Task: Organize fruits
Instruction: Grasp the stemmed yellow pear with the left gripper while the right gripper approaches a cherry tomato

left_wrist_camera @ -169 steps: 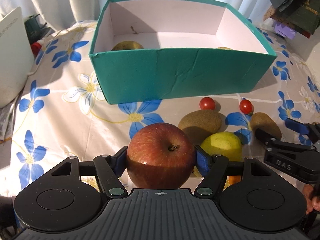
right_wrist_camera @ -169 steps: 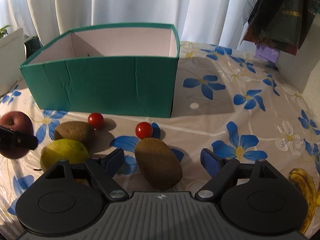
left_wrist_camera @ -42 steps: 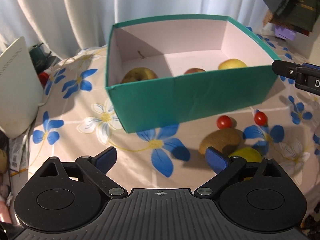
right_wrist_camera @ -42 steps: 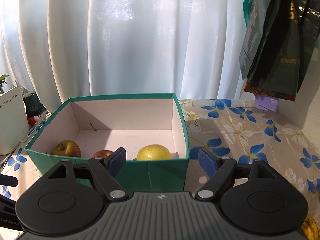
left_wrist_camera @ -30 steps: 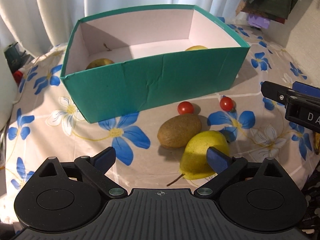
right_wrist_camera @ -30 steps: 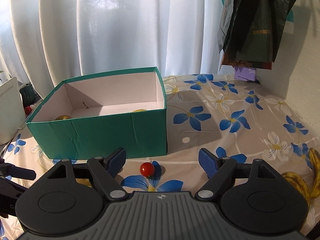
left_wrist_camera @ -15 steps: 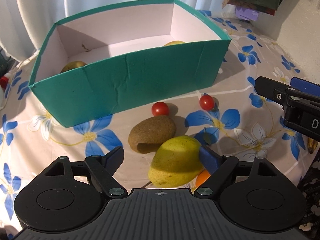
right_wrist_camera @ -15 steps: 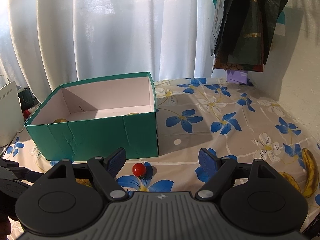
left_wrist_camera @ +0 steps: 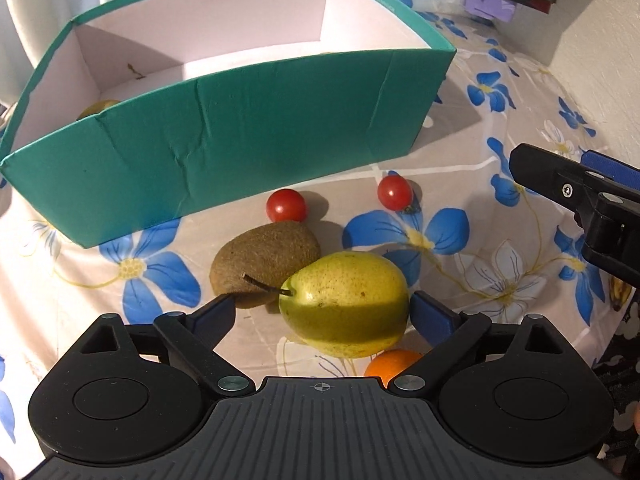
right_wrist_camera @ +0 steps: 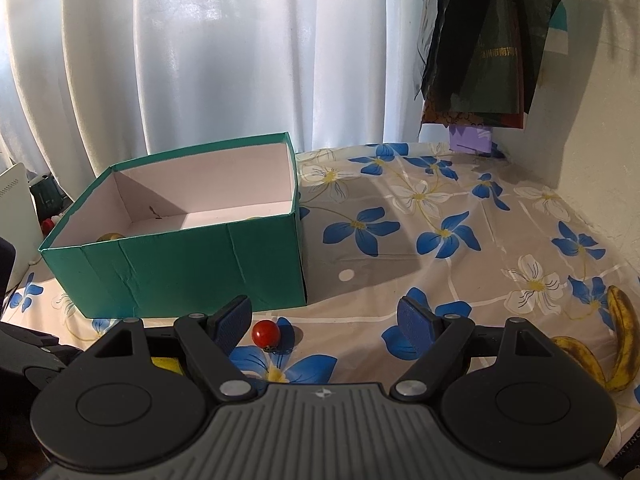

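A yellow-green pear [left_wrist_camera: 346, 302] lies on the flowered tablecloth between the fingers of my open left gripper [left_wrist_camera: 320, 314]; the right pad is next to it, the left pad stands apart. A brown kiwi [left_wrist_camera: 264, 260] lies just behind it, with two cherry tomatoes [left_wrist_camera: 286, 205] [left_wrist_camera: 394, 193] further back and an orange [left_wrist_camera: 390, 362] under the gripper. The green box [left_wrist_camera: 224, 136] stands behind, a yellowish fruit [left_wrist_camera: 98, 106] showing in its left corner. My right gripper [right_wrist_camera: 322, 322] is open and empty above the cloth; one tomato [right_wrist_camera: 265, 332] lies by its left finger.
Bananas [right_wrist_camera: 600, 344] lie at the right edge of the table. A white device [right_wrist_camera: 14, 204] stands left of the box. White curtains hang behind, dark bags [right_wrist_camera: 480, 40] at the upper right. The right gripper's finger shows in the left wrist view [left_wrist_camera: 576, 196].
My left gripper has come down and forward so the pear now sits between its fingers. The right gripper has drawn back slightly and stays open.
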The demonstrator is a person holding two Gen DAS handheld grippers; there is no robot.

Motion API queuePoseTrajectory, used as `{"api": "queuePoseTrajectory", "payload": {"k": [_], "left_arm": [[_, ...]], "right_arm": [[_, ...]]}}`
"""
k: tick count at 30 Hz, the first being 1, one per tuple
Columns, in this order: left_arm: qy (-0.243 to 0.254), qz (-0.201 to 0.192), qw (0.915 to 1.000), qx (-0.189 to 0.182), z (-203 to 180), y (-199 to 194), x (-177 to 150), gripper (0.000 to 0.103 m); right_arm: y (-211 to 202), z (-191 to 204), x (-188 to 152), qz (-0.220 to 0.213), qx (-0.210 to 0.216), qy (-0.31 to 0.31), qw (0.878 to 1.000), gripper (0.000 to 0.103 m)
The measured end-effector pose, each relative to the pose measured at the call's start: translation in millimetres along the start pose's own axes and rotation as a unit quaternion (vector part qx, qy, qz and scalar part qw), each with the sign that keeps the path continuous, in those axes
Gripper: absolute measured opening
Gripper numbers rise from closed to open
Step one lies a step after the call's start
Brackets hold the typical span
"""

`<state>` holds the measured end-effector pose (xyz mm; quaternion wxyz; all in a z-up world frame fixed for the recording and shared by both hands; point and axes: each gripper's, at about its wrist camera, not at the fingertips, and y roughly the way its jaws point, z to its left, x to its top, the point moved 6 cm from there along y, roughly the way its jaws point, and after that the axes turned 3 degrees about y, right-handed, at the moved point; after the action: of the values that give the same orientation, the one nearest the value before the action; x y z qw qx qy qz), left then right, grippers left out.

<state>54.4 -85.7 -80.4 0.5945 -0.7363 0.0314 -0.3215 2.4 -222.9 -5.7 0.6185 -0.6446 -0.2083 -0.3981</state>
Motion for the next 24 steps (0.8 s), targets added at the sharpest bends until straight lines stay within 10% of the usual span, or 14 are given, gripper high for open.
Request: {"api": "queuePoseTrajectory", "payload": {"k": [7,10,24], "left_arm": [[0.002,-0.003,1.0000,-0.003,-5.3,5.9,10.9,0.091],[-0.002,0.020,0.9994,-0.028,-9.9,16.3,11.8,0.073],[0.008,0.026,0.9996,0.001,-12.3,23.5,12.1,0.072]], "right_arm": [[6.9,-1.0,1.9,0.004,0.003,-0.001,1.000,0.081],[9.2,-0.6,3.4,0.005,0.004,-0.003,1.000,0.081],[10.6,-5.7,4.9,0.005,-0.006,-0.001,1.000,0.080]]}}
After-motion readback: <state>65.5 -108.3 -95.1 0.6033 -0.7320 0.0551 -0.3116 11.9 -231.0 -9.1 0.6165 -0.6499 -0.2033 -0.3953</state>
